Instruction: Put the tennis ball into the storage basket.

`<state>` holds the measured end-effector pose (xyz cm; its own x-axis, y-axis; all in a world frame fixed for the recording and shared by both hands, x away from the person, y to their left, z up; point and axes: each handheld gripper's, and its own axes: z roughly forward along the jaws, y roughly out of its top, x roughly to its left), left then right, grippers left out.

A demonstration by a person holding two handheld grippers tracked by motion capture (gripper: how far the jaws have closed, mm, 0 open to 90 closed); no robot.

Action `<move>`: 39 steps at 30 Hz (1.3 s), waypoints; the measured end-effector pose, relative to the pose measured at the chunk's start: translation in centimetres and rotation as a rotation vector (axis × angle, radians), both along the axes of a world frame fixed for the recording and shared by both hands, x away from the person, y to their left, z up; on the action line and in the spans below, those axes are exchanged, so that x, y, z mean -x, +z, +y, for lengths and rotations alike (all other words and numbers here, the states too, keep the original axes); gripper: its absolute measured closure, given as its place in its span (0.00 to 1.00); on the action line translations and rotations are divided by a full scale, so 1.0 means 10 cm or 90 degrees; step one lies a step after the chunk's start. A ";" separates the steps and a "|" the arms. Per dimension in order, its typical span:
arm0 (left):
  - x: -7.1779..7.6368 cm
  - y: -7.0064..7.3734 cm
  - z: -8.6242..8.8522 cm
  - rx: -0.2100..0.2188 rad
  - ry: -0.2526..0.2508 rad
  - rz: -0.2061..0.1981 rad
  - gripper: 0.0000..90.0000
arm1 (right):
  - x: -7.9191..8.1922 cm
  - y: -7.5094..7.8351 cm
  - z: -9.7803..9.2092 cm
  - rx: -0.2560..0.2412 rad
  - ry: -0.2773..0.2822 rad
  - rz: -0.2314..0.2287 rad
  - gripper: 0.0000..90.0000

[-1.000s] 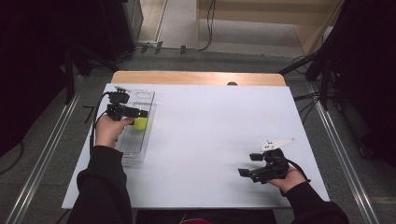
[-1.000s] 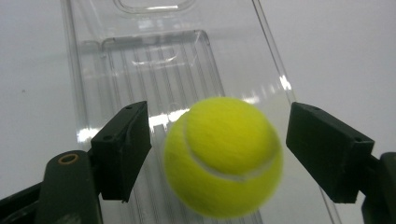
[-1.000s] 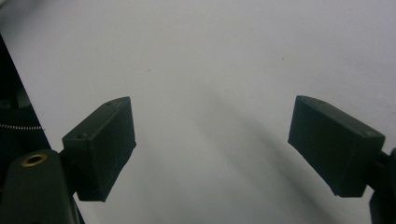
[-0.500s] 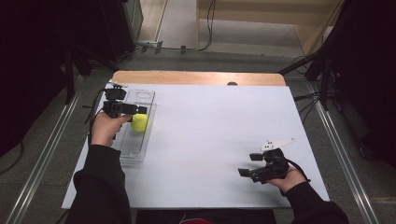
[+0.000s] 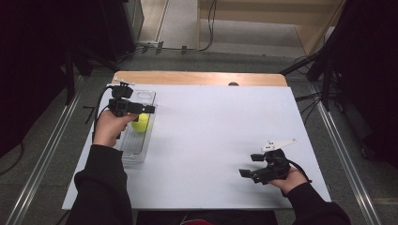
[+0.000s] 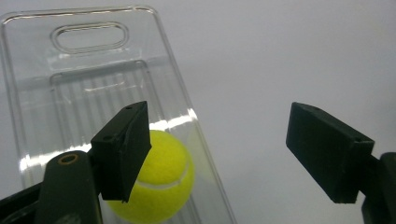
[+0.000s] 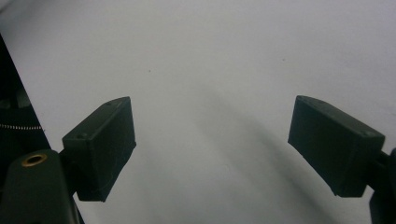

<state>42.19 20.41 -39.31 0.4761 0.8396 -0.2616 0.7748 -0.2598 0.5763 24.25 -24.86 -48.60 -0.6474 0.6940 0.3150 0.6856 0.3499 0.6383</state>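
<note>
Yellow-green tennis ball point(image 6: 159, 184) is seen lying in clear plastic tray point(image 5: 146, 97) at table's point(image 5: 211, 126) left edge; left gripper point(image 6: 219, 147) is held wide just above it, right gripper point(image 7: 212, 144) wide over bare near-right tabletop

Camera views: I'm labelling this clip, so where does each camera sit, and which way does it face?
High view: above the person's side, looking forward and down on the white table; both forearms, left gripper and right gripper show.
Left gripper view: rides the left gripper, looking past its open jaws at a tennis ball in a clear tray.
Right gripper view: rides the right gripper, facing bare table between open jaws.
Shared: the high and left gripper views both show ball and tray.
</note>
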 end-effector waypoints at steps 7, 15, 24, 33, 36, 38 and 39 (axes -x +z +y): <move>0.01 -0.01 -0.12 0.008 -0.026 0.007 0.25 | 0.00 0.00 0.00 -0.002 -0.002 0.000 0.14; 0.02 -0.02 -0.25 0.014 -0.051 0.012 0.25 | 0.00 0.00 -0.01 -0.002 -0.002 0.000 0.14; 0.04 -0.03 -0.36 0.015 -0.074 0.016 0.25 | 0.00 0.00 -0.01 -0.004 -0.003 0.000 0.14; 0.07 -0.05 -0.48 0.028 -0.098 0.021 0.25 | 0.00 0.00 -0.01 -0.003 -0.002 0.000 0.14; 0.09 -0.05 -0.50 0.025 -0.106 0.017 0.25 | 0.00 0.00 -0.01 -0.004 -0.003 0.001 0.14; 0.12 -0.05 -0.53 0.001 -0.109 0.010 0.25 | 0.00 0.00 -0.02 -0.003 -0.004 0.001 0.14; 0.13 -0.06 -0.54 -0.007 -0.112 0.013 0.25 | 0.00 0.00 -0.02 -0.003 -0.004 0.002 0.14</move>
